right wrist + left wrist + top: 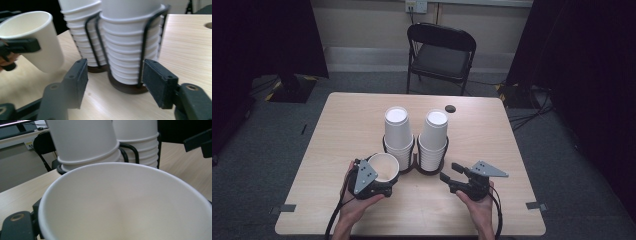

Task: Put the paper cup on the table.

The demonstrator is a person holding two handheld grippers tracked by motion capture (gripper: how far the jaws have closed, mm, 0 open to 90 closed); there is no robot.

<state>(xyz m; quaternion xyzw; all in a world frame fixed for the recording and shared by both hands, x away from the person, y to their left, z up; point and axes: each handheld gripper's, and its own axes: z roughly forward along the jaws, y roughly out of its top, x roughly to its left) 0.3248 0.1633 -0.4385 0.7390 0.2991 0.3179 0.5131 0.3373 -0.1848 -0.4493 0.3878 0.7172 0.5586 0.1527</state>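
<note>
A single white paper cup [383, 167] hangs tilted at the front left of the table, mouth toward me, with my left gripper [384, 186] shut on its wall. The left gripper view looks into the cup [125, 205]. In the right gripper view a black jaw crosses the cup's [32, 37] outside. Behind it, two stacks of white cups [398, 132] [434, 137] stand upside down in a black wire holder [143, 45]. My right gripper [449, 171] [117, 82] stands open just right of the holder's front, pointing at the right stack [125, 50], with nothing between its pads.
A black folding chair [439, 55] stands beyond the far edge of the wooden table [352, 120]. A small dark round spot [450, 108] lies near the table's far side. Dark curtains hang at both sides of the room.
</note>
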